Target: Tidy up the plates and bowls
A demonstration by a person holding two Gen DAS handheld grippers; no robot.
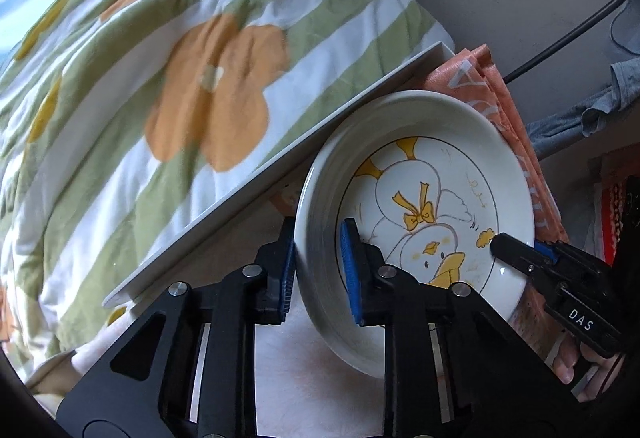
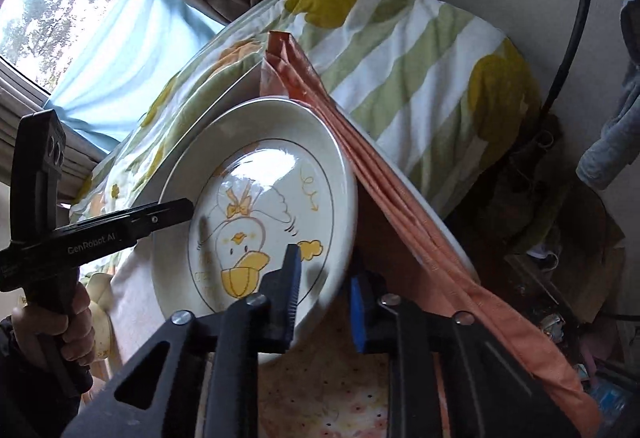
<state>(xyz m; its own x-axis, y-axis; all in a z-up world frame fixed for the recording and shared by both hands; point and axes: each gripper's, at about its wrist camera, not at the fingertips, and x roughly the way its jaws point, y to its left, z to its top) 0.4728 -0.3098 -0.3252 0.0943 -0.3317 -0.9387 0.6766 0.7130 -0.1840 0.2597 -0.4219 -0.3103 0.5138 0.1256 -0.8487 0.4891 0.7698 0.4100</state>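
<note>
A white deep plate with a yellow duck drawing (image 1: 440,197) is held up on edge, tilted, between both grippers. My left gripper (image 1: 320,270) is shut on its left rim, one blue pad inside and one outside. My right gripper (image 2: 326,302) is shut on the opposite rim. The plate also shows in the right wrist view (image 2: 260,205). Each gripper shows in the other's view: the right gripper (image 1: 536,254) and the left gripper (image 2: 176,211).
A white tray or board (image 1: 260,173) leans behind the plate. A folded orange cloth (image 2: 384,173) stands beside it. A flowered green-striped quilt (image 1: 160,77) fills the back. A window with curtains (image 2: 80,17) is at the left. A black cable (image 1: 560,41) runs along the wall.
</note>
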